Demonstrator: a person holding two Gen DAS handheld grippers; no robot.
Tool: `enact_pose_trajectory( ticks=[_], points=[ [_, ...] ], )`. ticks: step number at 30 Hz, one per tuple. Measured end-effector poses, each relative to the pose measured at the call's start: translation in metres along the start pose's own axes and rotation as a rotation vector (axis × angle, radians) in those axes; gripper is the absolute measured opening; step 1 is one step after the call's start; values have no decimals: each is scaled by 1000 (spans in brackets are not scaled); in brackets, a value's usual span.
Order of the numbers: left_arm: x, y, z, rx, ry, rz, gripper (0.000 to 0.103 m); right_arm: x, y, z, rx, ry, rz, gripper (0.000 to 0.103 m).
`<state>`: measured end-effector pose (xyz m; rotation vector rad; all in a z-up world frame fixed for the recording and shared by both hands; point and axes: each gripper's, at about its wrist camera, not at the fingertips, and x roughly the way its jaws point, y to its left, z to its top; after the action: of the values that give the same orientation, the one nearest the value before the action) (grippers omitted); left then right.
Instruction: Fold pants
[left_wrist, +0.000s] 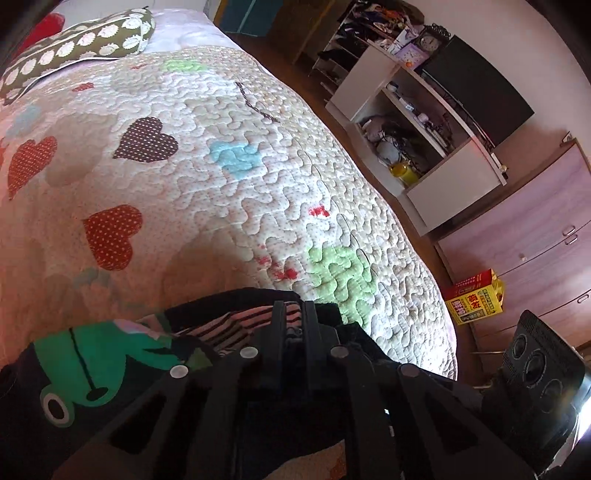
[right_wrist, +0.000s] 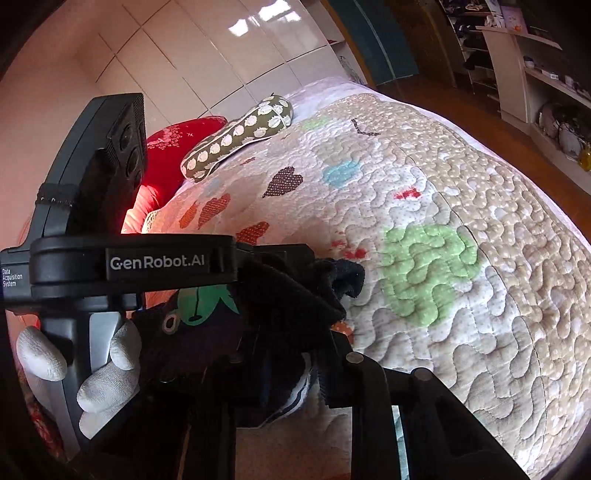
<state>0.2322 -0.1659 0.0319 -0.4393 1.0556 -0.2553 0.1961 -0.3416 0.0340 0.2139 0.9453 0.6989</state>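
Observation:
The pants (left_wrist: 110, 354) are dark with a green frog print and a pink-and-black striped part. They are bunched at the near edge of the quilted bed (left_wrist: 221, 184). My left gripper (left_wrist: 295, 314) is shut on the pants' upper edge. In the right wrist view the pants (right_wrist: 288, 295) drape over my right gripper (right_wrist: 295, 362), which is shut on the dark fabric and holds it above the bed (right_wrist: 443, 258). The left gripper's body (right_wrist: 129, 266), held by a white-gloved hand (right_wrist: 107, 369), is close on the left.
A dotted olive pillow (left_wrist: 85, 40) and a red cushion (right_wrist: 177, 140) lie at the bed's far end. To the right are wooden floor, a white shelf unit (left_wrist: 424, 122), a drawer chest (left_wrist: 535, 229) and a yellow box (left_wrist: 474, 301).

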Motion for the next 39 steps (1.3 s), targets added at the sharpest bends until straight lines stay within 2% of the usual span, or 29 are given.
enact_pose_trajectory(
  ticks=[2,4,6,7,8,9,11,13,15,17,18,19,20,24,26,28,32,34,39],
  points=[
    [-36,18,-11,-53,-81,10,8,1,25,4,-53,-1,26,21],
    [-70,42,-27,-130,-167,52,9,7,53,3,-115,12,58,22],
    [-98,69,-48,-219,-237,102,18,20,83,-3,-180,45,98,26],
    [-110,82,-61,-257,-259,126,23,30,97,-9,-214,74,122,38],
    [-122,94,-74,-295,-283,159,33,41,109,-16,-238,118,145,45],
    [-133,104,-89,-329,-305,199,39,51,119,-22,-251,169,168,49],
    [-154,121,-118,-384,-335,279,41,53,134,-34,-262,221,225,49],
    [-170,138,-147,-444,-356,325,42,40,145,-38,-290,202,256,49],
    [-186,152,-175,-496,-380,332,42,24,148,-34,-312,158,223,49],
    [-194,162,-196,-540,-401,339,43,16,144,-26,-309,104,107,48],
    [-198,168,-206,-561,-406,343,43,19,140,-18,-295,92,43,42],
    [-200,173,-213,-582,-411,346,43,27,135,-10,-274,97,-4,31],
    [-202,177,-218,-602,-417,347,43,36,131,-5,-250,109,-32,28],
    [-211,189,-239,-667,-438,349,43,92,131,-4,-250,189,-130,28],
    [-218,198,-252,-708,-441,363,48,120,127,-14,-269,288,-170,29],
    [-227,210,-269,-757,-458,370,48,121,132,-22,-314,286,-222,29],
    [-244,231,-299,-838,-503,397,48,89,155,-15,-327,218,-200,33],
    [-249,240,-310,-878,-523,388,48,73,174,-14,-355,184,-177,49],
    [-256,249,-324,-914,-547,386,48,81,237,-30,-478,226,-34,55]
  ],
)
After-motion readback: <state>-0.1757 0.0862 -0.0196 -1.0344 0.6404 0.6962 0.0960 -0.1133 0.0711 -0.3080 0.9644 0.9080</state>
